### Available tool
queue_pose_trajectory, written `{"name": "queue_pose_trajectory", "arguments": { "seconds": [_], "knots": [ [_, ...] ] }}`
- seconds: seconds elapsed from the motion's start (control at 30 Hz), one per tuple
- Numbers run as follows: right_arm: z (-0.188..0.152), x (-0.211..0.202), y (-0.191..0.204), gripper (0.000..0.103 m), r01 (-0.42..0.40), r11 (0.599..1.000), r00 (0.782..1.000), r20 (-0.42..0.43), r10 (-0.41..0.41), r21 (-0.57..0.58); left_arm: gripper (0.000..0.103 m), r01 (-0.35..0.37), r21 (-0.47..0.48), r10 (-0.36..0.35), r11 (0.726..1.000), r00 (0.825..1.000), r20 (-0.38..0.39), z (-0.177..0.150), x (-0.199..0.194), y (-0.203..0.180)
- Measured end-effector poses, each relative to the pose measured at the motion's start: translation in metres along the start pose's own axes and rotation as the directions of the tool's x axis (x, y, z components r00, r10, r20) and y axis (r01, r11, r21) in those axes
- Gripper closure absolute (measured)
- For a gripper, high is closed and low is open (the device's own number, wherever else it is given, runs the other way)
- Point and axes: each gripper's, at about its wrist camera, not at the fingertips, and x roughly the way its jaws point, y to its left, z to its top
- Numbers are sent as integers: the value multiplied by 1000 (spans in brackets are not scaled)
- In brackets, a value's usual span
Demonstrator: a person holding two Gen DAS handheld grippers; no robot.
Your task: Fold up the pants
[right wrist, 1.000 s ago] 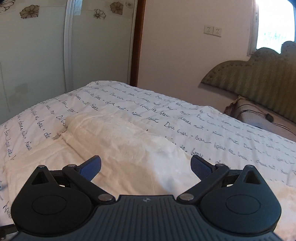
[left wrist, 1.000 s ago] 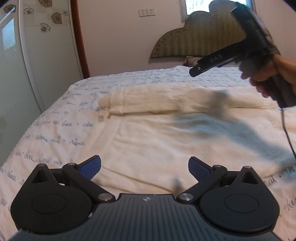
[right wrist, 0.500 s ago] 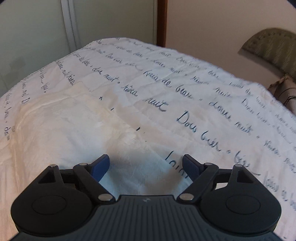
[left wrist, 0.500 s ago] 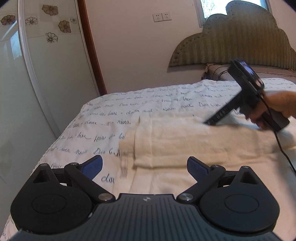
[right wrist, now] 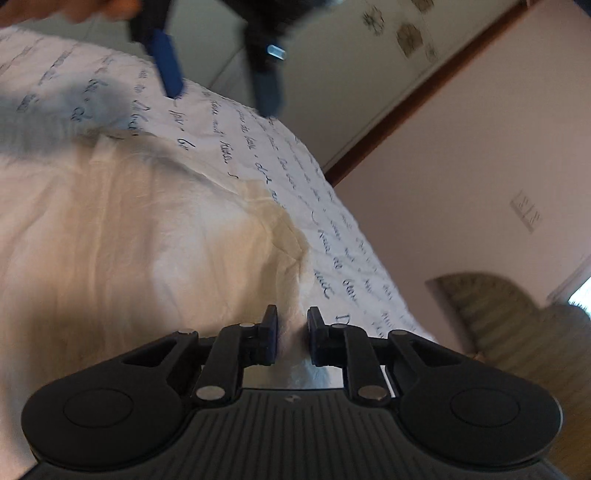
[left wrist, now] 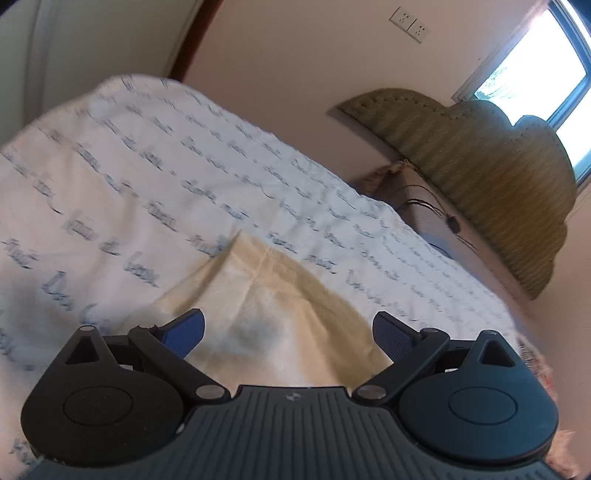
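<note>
Left gripper (left wrist: 288, 332) had its jaws spread wide, nothing between them. It hung just above the cream pants (left wrist: 280, 295), which lay on the bed (left wrist: 147, 166). In the left wrist view the pants filled the centre-bottom, with one corner pointing toward 12 o'clock onto the script-print bedspread. A faint shadow sat on the fabric between the blue pads (left wrist: 186, 330). Padded headboard (left wrist: 480, 166) was at 2 o'clock, window (left wrist: 535, 62) at 1 o'clock, wall sockets (left wrist: 410, 23) near 12 to 1. View was motion-blurred and tilted.

Right gripper (right wrist: 291, 338) had its jaws nearly pressed together, pinching a fold of the pants (right wrist: 129, 240); white fabric showed in the narrow gap between them. In the right wrist view the pants spread from the centre out to 9 o'clock, their edge running along the bedspread toward 3 o'clock. The left gripper (right wrist: 218, 88) showed blurred at 11 to 12 o'clock, blue pads pointing down over the bed (right wrist: 295, 177), apart from each other. Whether those pads touched the bedspread, cannot tell. A wood door frame (right wrist: 424, 92) ran diagonally at 1 o'clock.
</note>
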Motion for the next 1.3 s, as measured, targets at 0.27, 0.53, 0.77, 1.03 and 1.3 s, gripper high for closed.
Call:
{"name": "queue_pose_trajectory", "arguments": {
  "seconds": [0.27, 0.53, 0.77, 1.03, 1.3],
  "knots": [
    [-14, -77, 73, 88, 278, 837, 959, 191, -212, -471, 20, 153, -128, -176, 980, 966, -190, 16, 43, -1],
    [-9, -118, 66, 88, 312, 866, 947, 203, -249, -391, 102, 171, -17, -172, 985, 982, -83, -23, -17, -14],
    [-3, -190, 68, 92, 73, 992, 985, 162, -56, -101, 101, 59, 218, -96, 974, 982, 165, -138, -146, 3],
    [-15, -219, 133, 97, -185, 979, 977, 94, 193, -82, 100, -87, 112, 78, 990, 994, 80, -224, -135, 54],
    [-21, -209, 150, 92, 26, 990, 998, 55, -19, -137, 99, -97, 145, 85, 985, 993, 87, -228, -136, 53]
  ]
}}
